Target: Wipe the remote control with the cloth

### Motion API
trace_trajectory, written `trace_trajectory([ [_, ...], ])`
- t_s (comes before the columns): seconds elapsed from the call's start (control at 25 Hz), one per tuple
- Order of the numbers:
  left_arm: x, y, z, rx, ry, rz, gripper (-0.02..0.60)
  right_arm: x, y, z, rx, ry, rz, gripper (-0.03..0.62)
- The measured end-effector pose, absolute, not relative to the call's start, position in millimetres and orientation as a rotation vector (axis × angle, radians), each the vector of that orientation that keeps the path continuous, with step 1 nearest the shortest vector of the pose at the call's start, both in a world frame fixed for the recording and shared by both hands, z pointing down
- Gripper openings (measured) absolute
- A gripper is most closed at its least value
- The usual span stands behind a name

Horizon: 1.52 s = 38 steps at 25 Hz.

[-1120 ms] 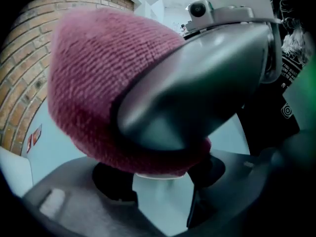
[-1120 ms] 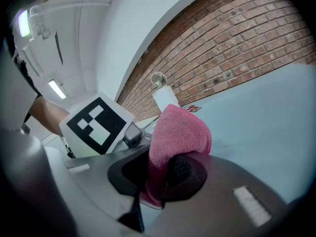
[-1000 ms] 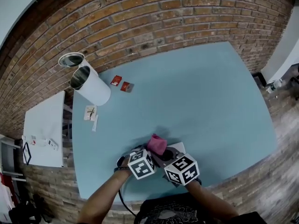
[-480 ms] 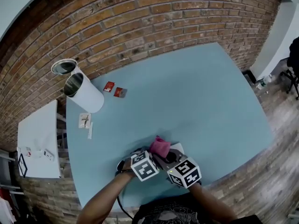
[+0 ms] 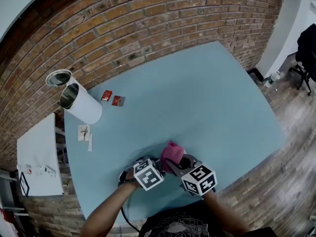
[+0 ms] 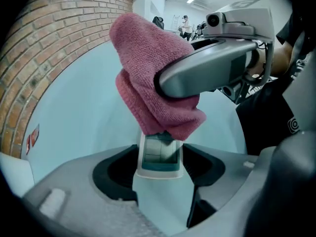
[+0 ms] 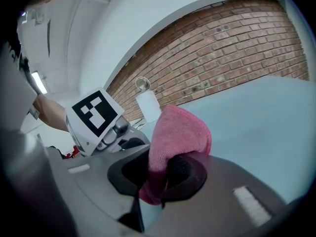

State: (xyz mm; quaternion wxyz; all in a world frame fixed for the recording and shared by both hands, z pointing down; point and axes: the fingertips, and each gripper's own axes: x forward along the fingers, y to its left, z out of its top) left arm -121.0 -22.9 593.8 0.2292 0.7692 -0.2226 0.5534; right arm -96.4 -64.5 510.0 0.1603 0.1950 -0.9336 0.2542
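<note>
My left gripper (image 5: 148, 168) points steeply down near the table's front edge. Its jaws are shut on the sides of a white and teal remote control (image 6: 159, 154), held just above the blue table (image 5: 197, 98). A pink cloth (image 6: 148, 83) is draped over the remote's far end and hides it. My right gripper (image 7: 160, 174) is shut on that cloth (image 7: 177, 132) and comes in from the right, its grey jaw (image 6: 207, 75) lying over the cloth. In the head view the cloth (image 5: 171, 154) bulges between the two marker cubes, and the remote is hidden there.
A white can (image 5: 79, 104) lies on its side at the table's far left, with a round lid (image 5: 58, 77) behind it. Two red packets (image 5: 106, 95) and a white card (image 5: 83, 132) lie nearby. A white side table (image 5: 37, 152) stands to the left, and a brick wall is behind.
My right gripper has shifted the cloth a little to the right over the remote. The left gripper has kept still. The head view has swung, so the can sits further left.
</note>
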Motion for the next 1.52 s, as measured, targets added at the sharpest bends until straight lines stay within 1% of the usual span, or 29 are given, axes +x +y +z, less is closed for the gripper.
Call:
trace_trajectory([
  [0.96, -123, -20, 596, 2.065, -0.612, 1.560, 0.290, -15, -113, 518, 0.794, -2.634, 0.855, 0.063],
  [1.16, -122, -21, 595, 2.052, -0.610, 1.573, 0.290, -4, -133, 508, 0.873, -2.668, 0.892, 0.063],
  [1.36, -122, -22, 595, 2.045, -0.607, 1.579, 0.290, 2, -168, 514, 1.045, -2.621, 0.803, 0.063],
  [1.52, -122, -22, 595, 2.041, -0.607, 1.581, 0.290, -9, -172, 525, 1.031, -2.598, 0.758, 0.063],
])
